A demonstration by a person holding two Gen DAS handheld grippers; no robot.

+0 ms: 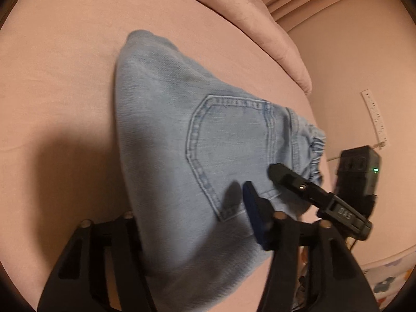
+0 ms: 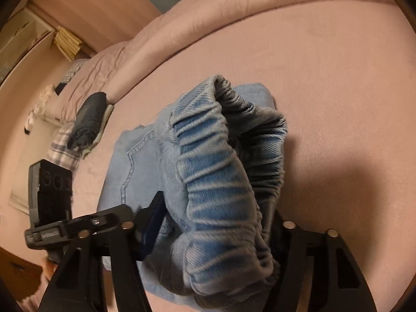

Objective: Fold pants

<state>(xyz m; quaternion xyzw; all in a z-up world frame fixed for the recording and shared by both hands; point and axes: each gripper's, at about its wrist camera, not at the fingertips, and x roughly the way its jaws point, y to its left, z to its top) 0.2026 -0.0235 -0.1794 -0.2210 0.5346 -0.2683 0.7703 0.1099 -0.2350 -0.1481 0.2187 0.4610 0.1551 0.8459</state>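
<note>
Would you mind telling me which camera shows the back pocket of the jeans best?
The left wrist view: the whole stitched back pocket faces the camera, unobstructed. In the right wrist view only a sliver of its seam shows, beside the bunched waistband.

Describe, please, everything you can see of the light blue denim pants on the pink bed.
The light blue denim pants are faded, with a stitched back pocket facing up and a gathered elastic waistband. They lie folded in a compact bundle on the pink bedsheet. Both grippers are at the waistband end; the right gripper straddles the bunched waistband.
</note>
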